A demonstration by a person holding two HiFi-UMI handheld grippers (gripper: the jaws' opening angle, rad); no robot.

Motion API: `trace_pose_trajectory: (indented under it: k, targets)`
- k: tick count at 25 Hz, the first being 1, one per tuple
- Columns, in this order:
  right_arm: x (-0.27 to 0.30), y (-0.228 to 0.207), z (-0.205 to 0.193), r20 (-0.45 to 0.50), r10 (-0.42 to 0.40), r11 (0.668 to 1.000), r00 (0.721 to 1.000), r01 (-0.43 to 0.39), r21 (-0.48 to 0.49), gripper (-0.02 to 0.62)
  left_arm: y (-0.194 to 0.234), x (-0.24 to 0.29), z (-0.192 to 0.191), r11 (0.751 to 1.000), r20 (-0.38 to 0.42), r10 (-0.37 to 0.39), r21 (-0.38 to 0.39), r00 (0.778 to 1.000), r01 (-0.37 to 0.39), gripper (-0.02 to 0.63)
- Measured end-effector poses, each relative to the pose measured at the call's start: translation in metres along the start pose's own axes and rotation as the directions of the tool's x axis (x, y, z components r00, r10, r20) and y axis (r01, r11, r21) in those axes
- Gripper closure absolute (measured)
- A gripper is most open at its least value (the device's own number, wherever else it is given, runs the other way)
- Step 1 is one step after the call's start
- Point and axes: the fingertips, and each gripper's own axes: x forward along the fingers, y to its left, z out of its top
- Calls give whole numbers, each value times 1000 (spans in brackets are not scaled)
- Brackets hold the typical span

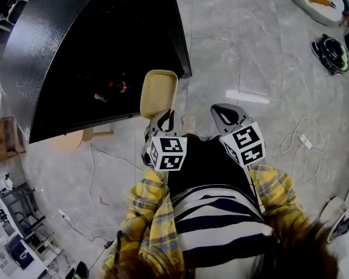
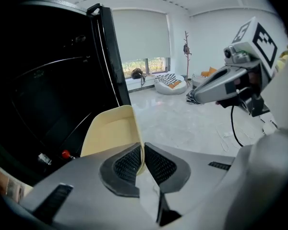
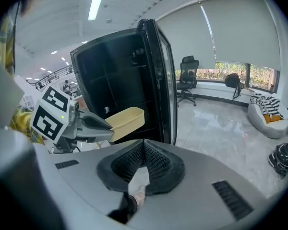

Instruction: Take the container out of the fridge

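- While the left gripper [image 1: 166, 118] pinches one thin wall of the pale yellow rectangular plastic container [image 1: 158, 93], its ribbed pads press on that wall from either side. In the left gripper view the gripper's grey body hides the container's near end.
- The container hangs in the air, off any surface, at the open front of the tall black fridge [image 1: 75, 51], just beside the door's edge. Whether it is wholly clear of the shelves cannot be told.
- The fridge's inside is very dark. Only faint shelf lines and a small red-capped thing [image 1: 120, 86] show, and what that thing is cannot be made out.
- The right gripper [image 1: 225, 114] is to the right of the container and not touching it, its jaws pressed together with nothing between them.
- From the head view, the person's striped top and yellow plaid sleeves cover both grippers' handles.
- A thin white cable [image 1: 299, 137] lies on the grey stone-patterned floor [image 1: 250, 45], its far end cut off at the picture's edge.
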Motion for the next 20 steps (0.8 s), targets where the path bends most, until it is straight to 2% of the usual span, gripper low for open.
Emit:
trace_pose_trajectory:
  k: [5,10,20]
  targets:
    - [-15,1,7,33,-2,1000,999,2,-7,566,-9,-25,-1,999,9,-16,27,1000,16,568]
    - [-29,3,8,47,0,999,999,2,-40,566,-9,-46,3,1000,35,3,14,999,-3,568]
    - [-48,-1,9,57,-4,1000,998,3,12,568,-7,-73,1,999,52,30,-30,998,-28,568]
